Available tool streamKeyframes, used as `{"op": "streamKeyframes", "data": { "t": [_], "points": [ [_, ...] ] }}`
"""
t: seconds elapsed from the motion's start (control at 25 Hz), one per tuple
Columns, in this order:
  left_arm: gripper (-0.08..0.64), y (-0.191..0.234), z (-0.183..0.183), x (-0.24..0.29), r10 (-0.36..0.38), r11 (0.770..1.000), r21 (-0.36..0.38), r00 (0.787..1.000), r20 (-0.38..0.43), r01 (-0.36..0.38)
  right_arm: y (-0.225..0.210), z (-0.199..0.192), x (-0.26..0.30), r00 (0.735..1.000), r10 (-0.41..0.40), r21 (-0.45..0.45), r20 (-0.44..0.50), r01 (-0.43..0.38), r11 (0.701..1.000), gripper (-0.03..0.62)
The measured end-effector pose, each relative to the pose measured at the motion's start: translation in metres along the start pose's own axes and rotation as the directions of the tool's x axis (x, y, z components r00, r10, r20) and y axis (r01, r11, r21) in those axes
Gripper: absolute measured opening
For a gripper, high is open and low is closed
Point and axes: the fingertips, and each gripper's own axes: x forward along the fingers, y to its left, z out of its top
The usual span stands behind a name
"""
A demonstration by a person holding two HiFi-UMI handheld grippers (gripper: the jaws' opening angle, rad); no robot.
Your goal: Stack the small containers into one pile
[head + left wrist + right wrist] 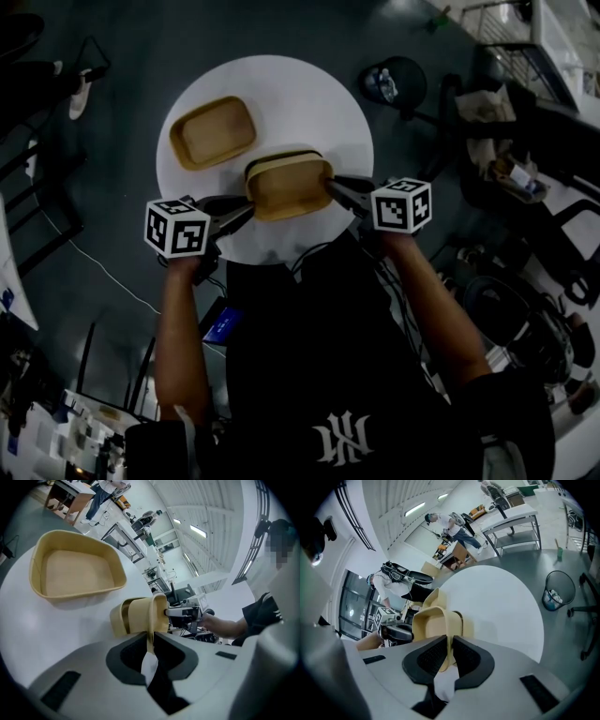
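Observation:
A tan rounded container point(289, 185) is held over the near part of the round white table point(319, 94), gripped from both sides. My left gripper point(246, 214) is shut on its left rim, and my right gripper point(336, 187) is shut on its right rim. The left gripper view shows the rim point(151, 620) pinched between the jaws of my left gripper point(151, 641). The right gripper view shows the rim point(440, 620) likewise pinched by my right gripper point(450, 644). A second rim edge suggests another container nested in it. A single empty tan container point(214, 131) point(75, 571) sits on the table's far left. I cannot tell whether the held container touches the table.
A black wastebasket point(392, 84) point(558, 595) stands on the floor beyond the table's right side. Chairs and cluttered desks point(525, 178) crowd the right. Cables point(103, 272) run over the floor at the left. People stand far back in the room.

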Motion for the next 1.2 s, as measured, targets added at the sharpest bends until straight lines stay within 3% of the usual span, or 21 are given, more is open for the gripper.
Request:
{"op": "streamKeyframes", "data": {
  "t": [0.96,1.2],
  "points": [
    [0.043,0.023,0.003,0.003,0.044,0.998,-0.053,0.998,0.034,-0.042,-0.006,0.001,0.012,0.999,-0.017,-0.018,-0.032,0.017,1.000,0.063],
    [0.043,0.016,0.009,-0.004,0.047,0.999,-0.016,0.998,0.048,-0.046,0.003,0.010,0.011,0.999,-0.037,-0.128,-0.013,0.035,0.991,0.064]
  ]
}}
